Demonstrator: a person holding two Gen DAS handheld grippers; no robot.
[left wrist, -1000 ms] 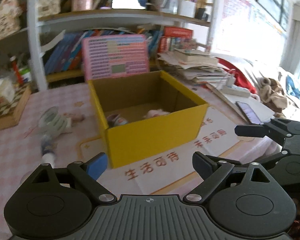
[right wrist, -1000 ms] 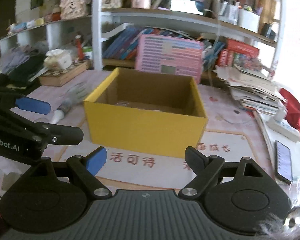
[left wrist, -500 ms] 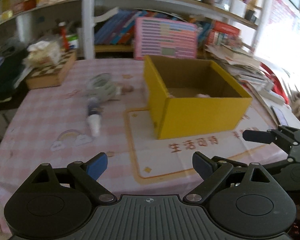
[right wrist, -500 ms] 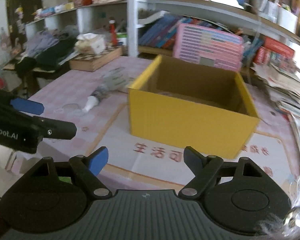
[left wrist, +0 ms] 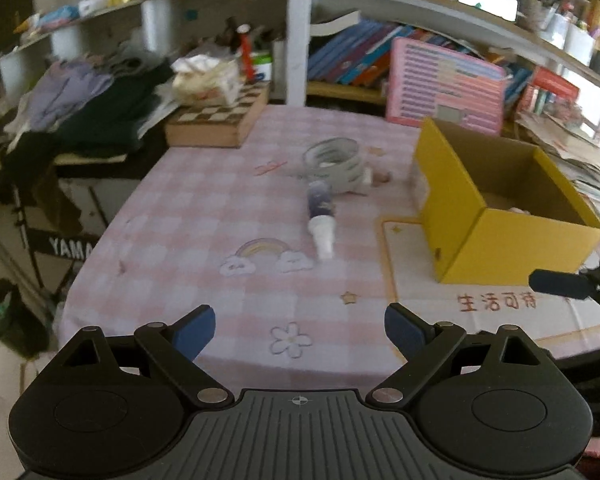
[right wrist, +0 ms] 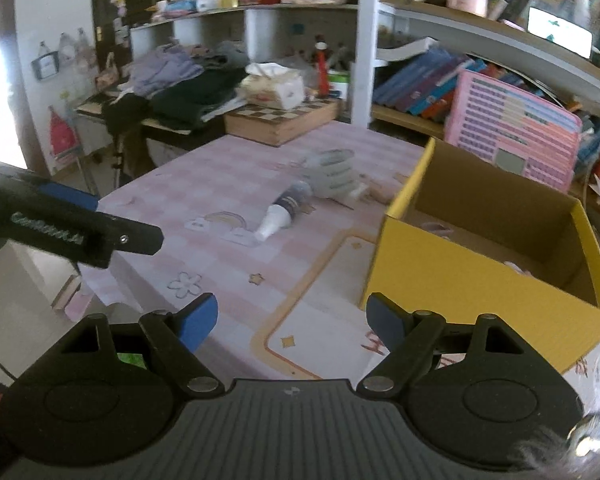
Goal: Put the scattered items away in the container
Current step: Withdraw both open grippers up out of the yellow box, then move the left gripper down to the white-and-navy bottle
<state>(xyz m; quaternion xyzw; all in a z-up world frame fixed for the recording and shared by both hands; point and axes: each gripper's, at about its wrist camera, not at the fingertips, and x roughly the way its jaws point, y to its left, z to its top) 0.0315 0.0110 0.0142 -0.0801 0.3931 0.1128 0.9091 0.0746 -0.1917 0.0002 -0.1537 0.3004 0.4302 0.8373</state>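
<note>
While I've got both tools hanging over the near edge of the bench, neither one has anything in it: the left tool (left wrist: 300,330) has its jaws spread wide over the pink checked cloth, and the right tool (right wrist: 292,316) is just as wide apart over the near left corner of the printed mat (right wrist: 320,340). From the right wrist cam the left tool pokes in at the left edge, and from the left wrist cam one finger of the right tool shows at the right edge.

Going further out, there's a small bottle (left wrist: 321,216) lying on its side on the bench (left wrist: 188,232), white cap pointing back toward me, dark body pointing away. It sits just past the rainbow-and-clouds print on the cloth. Right behind it, touching or nearly so (too blurry to call), is a pale ribbed container (left wrist: 334,158) tipped over on its side, with a small pinkish thing (left wrist: 382,177) beside it on the right that I can't identify.

Right of all that sits the yellow box (left wrist: 500,248), open top, resting on the mat. Something pale is lying on its floor (right wrist: 516,266), can't tell what.

At the far left of the bench is a chessboard box (left wrist: 220,120) with a tissue pack on top, and a pink board (left wrist: 444,84) leans behind the yellow box.
</note>
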